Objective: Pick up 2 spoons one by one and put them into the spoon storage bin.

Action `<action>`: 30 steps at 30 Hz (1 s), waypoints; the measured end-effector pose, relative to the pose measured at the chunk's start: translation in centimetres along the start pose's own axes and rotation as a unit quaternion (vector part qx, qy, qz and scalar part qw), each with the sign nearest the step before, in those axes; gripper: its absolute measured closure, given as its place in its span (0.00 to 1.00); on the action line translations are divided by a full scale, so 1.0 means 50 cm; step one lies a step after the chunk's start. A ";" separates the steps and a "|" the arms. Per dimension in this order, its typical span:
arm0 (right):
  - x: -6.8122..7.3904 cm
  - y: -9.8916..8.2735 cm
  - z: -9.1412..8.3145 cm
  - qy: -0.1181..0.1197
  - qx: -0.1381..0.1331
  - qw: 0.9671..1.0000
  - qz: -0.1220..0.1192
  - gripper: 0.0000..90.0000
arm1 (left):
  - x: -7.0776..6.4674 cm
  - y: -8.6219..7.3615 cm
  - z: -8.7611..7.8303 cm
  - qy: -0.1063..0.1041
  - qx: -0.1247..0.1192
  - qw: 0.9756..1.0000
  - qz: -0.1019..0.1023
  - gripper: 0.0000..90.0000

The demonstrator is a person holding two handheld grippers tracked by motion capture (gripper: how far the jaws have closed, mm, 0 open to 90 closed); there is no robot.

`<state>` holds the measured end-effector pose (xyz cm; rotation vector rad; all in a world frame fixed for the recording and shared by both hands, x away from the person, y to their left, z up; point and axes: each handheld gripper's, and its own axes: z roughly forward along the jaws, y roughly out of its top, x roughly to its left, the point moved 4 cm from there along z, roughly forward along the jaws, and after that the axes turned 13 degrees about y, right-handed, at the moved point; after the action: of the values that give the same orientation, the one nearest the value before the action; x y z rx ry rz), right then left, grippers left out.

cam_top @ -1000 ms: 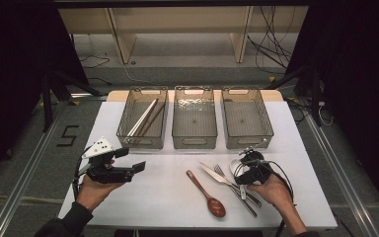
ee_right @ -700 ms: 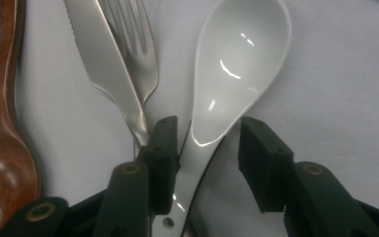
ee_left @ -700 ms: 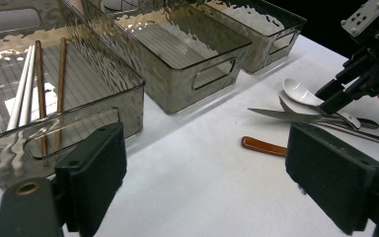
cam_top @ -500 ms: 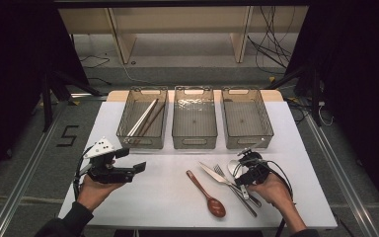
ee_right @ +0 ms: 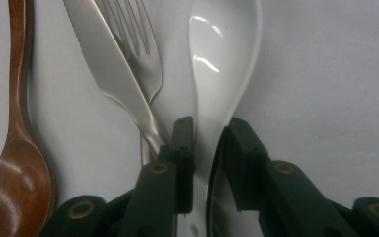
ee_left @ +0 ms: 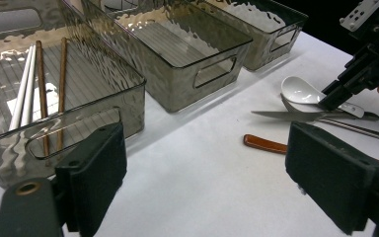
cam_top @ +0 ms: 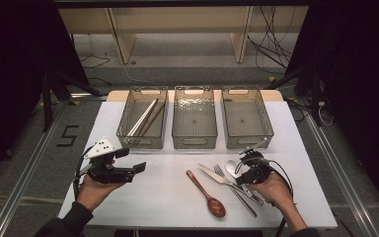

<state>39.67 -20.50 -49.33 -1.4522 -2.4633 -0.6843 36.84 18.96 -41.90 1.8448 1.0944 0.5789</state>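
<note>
On the white table lie a wooden spoon, a steel knife, a fork and a white ceramic spoon. My right gripper is down on the table, its jaws shut on the white spoon's handle, just right of the knife and fork. The spoon's bowl points away from the jaws. At the table's left my left gripper is held open above the surface, nothing between its jaws. It looks towards the right gripper.
Three clear grey bins stand in a row at the back. The left bin holds white and brown chopsticks. The middle bin and right bin hold nothing. The wooden spoon lies left of the knife.
My right gripper has edged slightly left along the white spoon's handle. The left gripper has stayed nearly still.
</note>
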 end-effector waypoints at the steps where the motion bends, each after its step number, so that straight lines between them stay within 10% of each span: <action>1: 0.000 0.000 -0.001 -0.002 -0.001 1.000 -0.001 0.90 | 0.000 0.000 0.000 0.000 0.001 1.000 0.000 0.17; 30: 0.038 0.026 -0.059 -0.010 -0.085 0.995 -0.058 0.96 | 0.002 0.006 -0.011 -0.002 -0.026 1.000 0.000 0.18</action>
<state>39.67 -19.94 -45.65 -1.3859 -2.5761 -0.9264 36.62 19.22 -41.35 1.8008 1.0658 0.5978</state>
